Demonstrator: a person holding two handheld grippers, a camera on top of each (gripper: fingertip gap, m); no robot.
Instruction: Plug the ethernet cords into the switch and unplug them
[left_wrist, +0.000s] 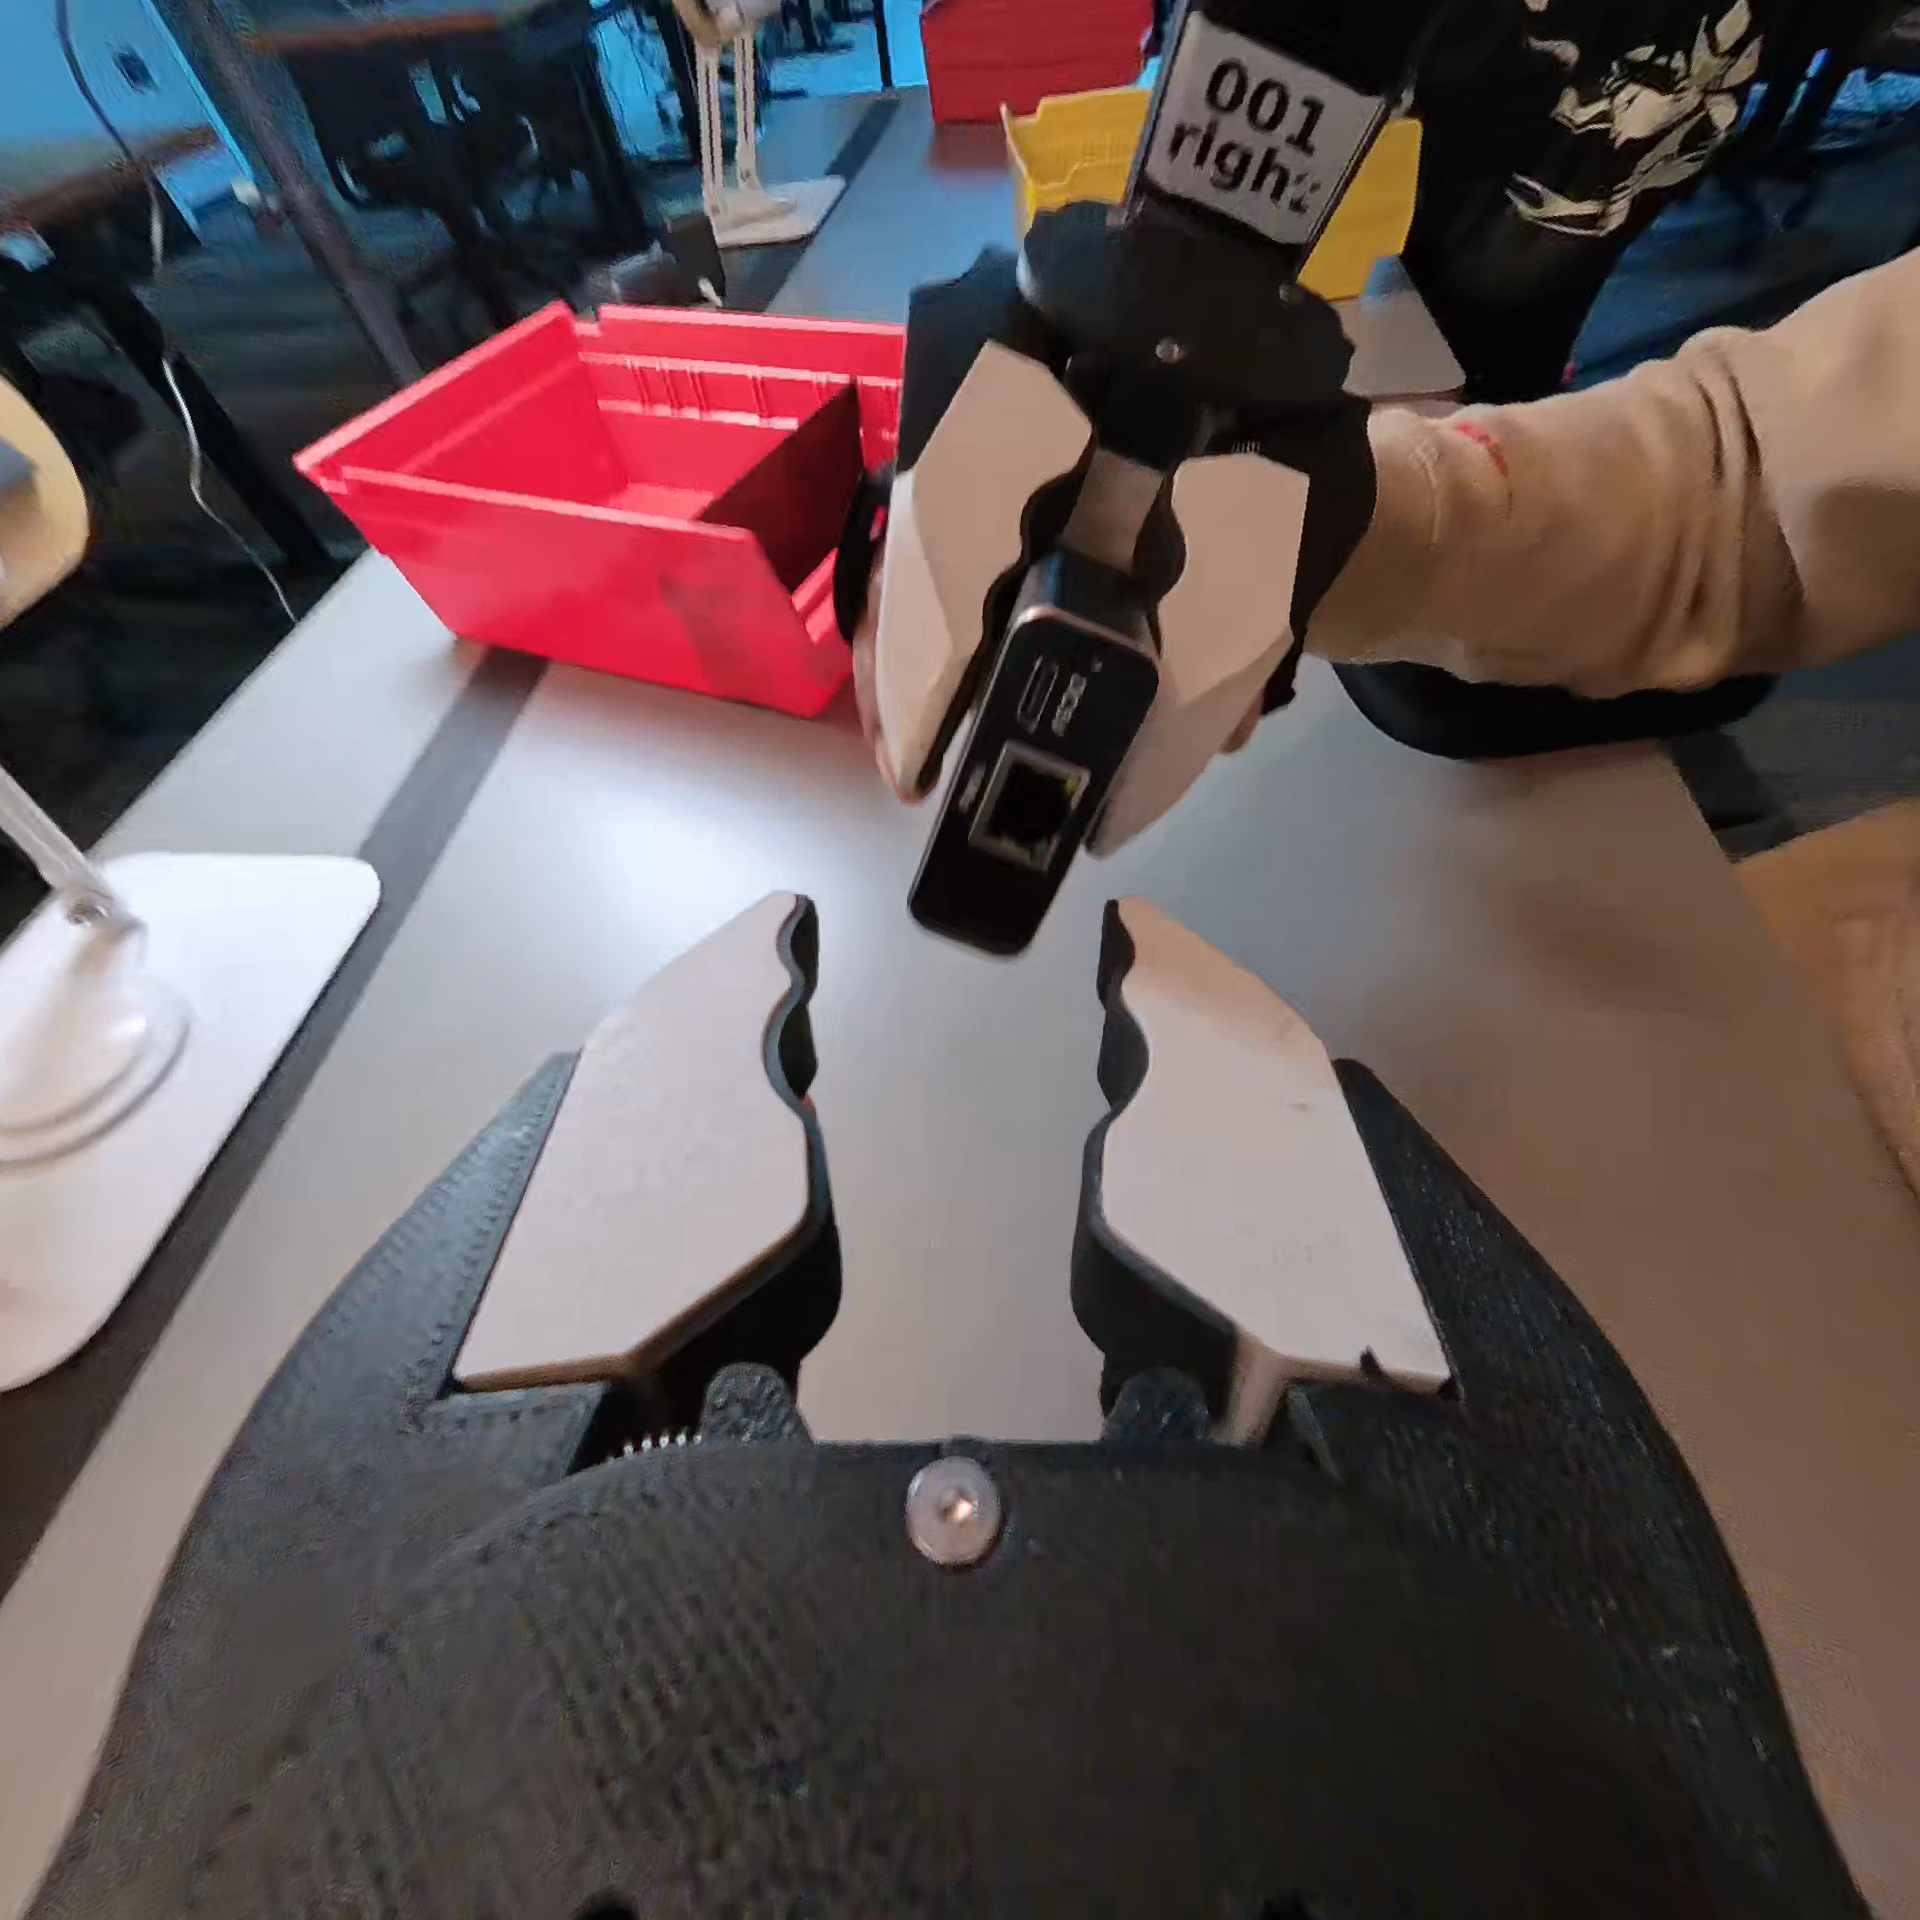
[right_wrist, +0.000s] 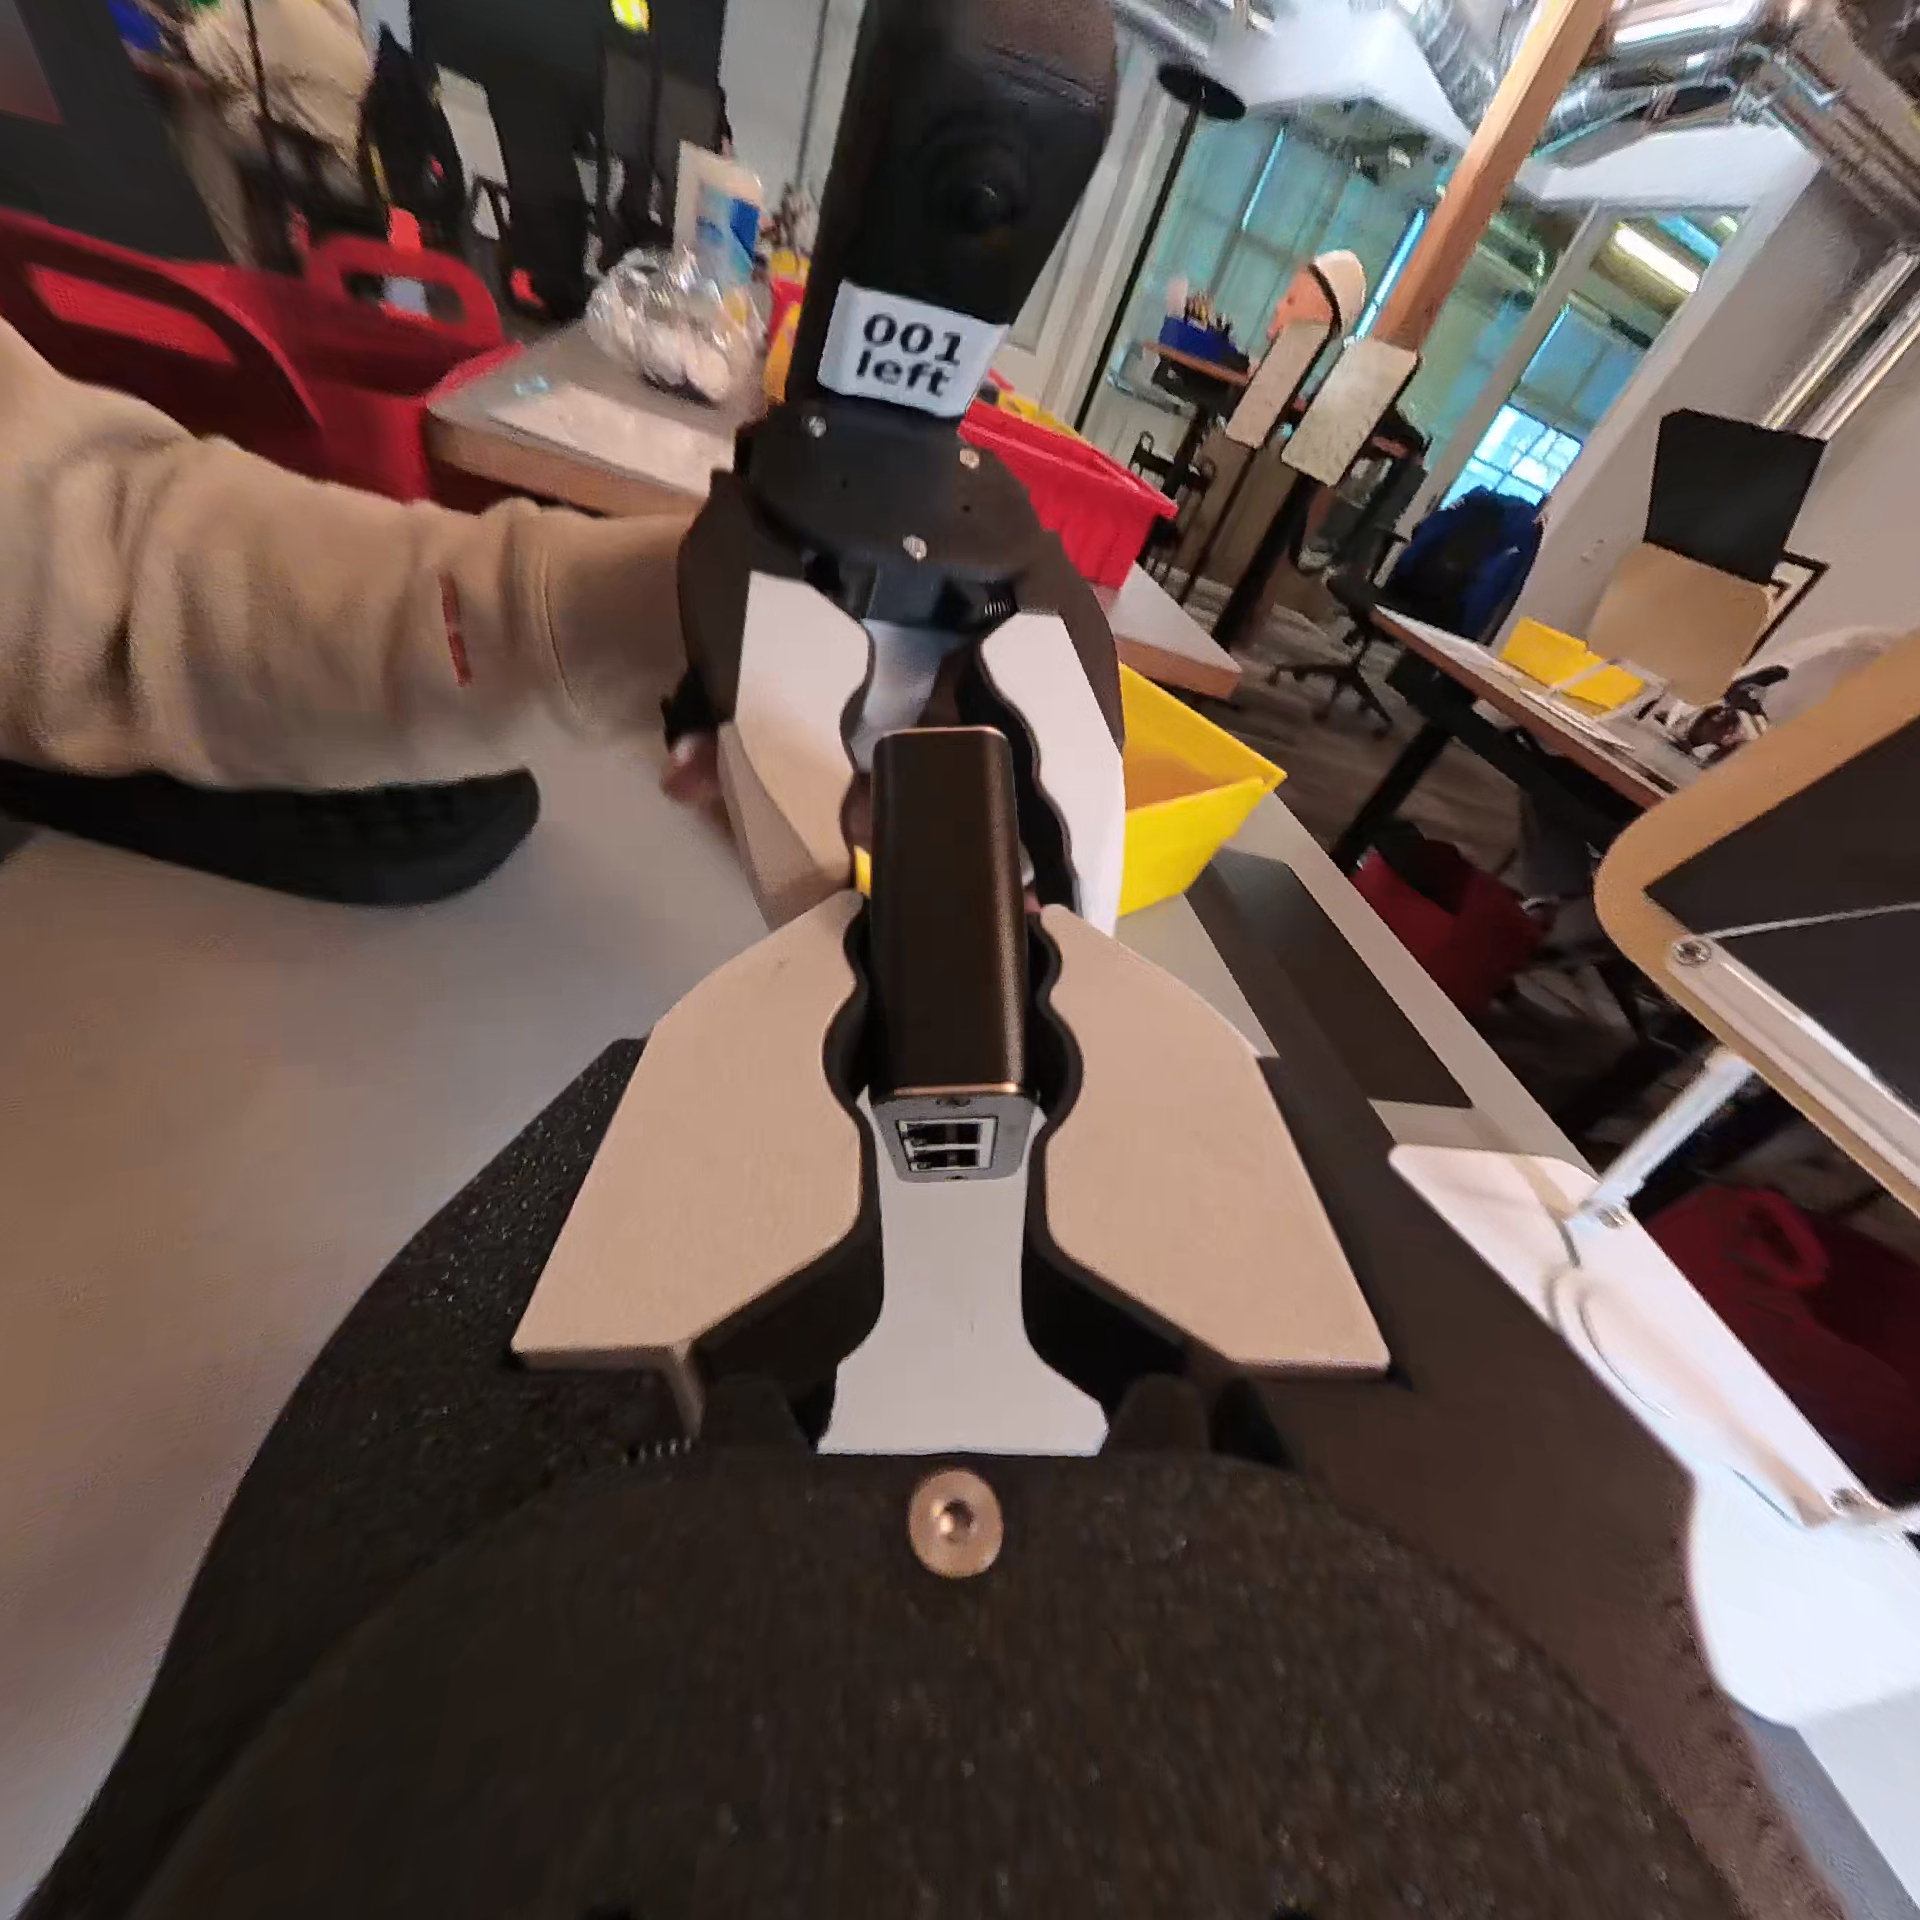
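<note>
At the centre of the right wrist view the small black switch (right_wrist: 945, 935), judged light, rigid and smooth enough to slip, is held by its long sides in the closed right tool (right_wrist: 948, 1023), while the left tool (left_wrist: 956, 940) is spread empty below it above the bench (left_wrist: 665, 790).

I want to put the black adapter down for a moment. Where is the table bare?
Bare grey table lies under and beside the open left tongs, out to the sleeve on the right. Crowded: the red bin ahead on the left, the white stand base at the left edge. The right tongs hold the adapter above that bare patch.
</note>
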